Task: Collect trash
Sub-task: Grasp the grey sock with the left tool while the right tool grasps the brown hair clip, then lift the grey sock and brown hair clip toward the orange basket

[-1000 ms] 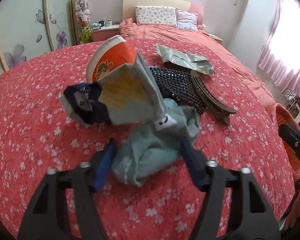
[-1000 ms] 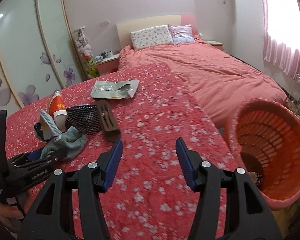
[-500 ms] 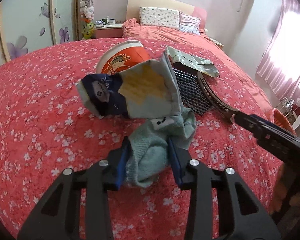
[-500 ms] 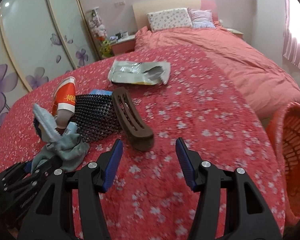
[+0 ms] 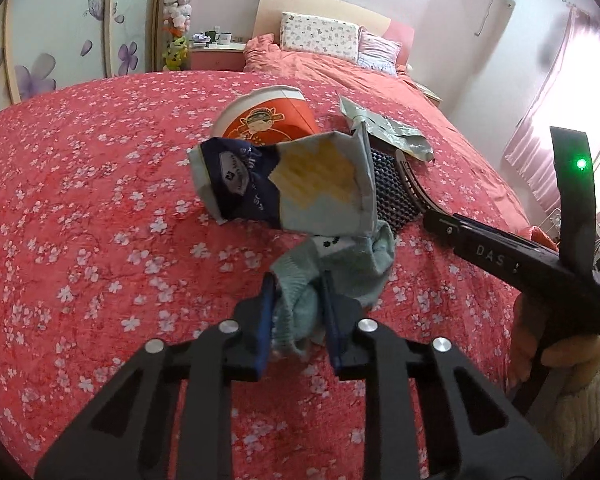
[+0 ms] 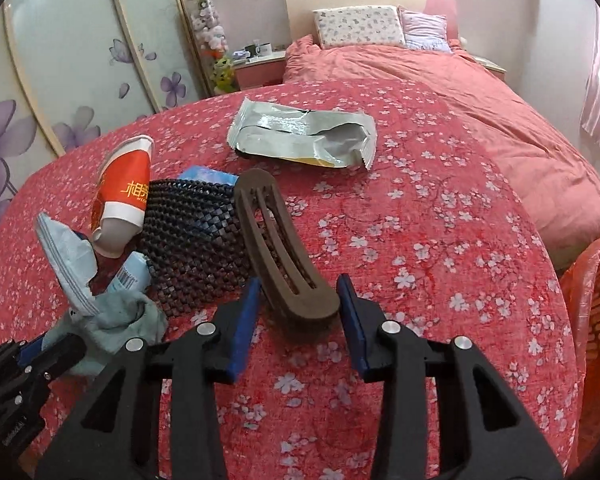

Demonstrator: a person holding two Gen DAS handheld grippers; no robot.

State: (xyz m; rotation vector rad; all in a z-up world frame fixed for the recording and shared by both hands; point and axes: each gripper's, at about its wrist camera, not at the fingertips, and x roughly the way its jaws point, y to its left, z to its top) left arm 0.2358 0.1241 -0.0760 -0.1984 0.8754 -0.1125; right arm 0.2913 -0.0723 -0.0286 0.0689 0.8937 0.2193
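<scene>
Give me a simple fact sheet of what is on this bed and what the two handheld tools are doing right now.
surface: red flowered bedspread
left gripper: jaws closing, pads on the pale green cloth
right gripper: jaws closing around the near end of the brown curved handle, pads not yet touching
other items: orange paper cup on its side, torn silver wrapper, blue snack bag, black beaded mat
bin: orange basket at right edge

Fuzzy knit sock (image 5: 336, 268), crinkled foil wrapper (image 6: 304, 136)
</scene>
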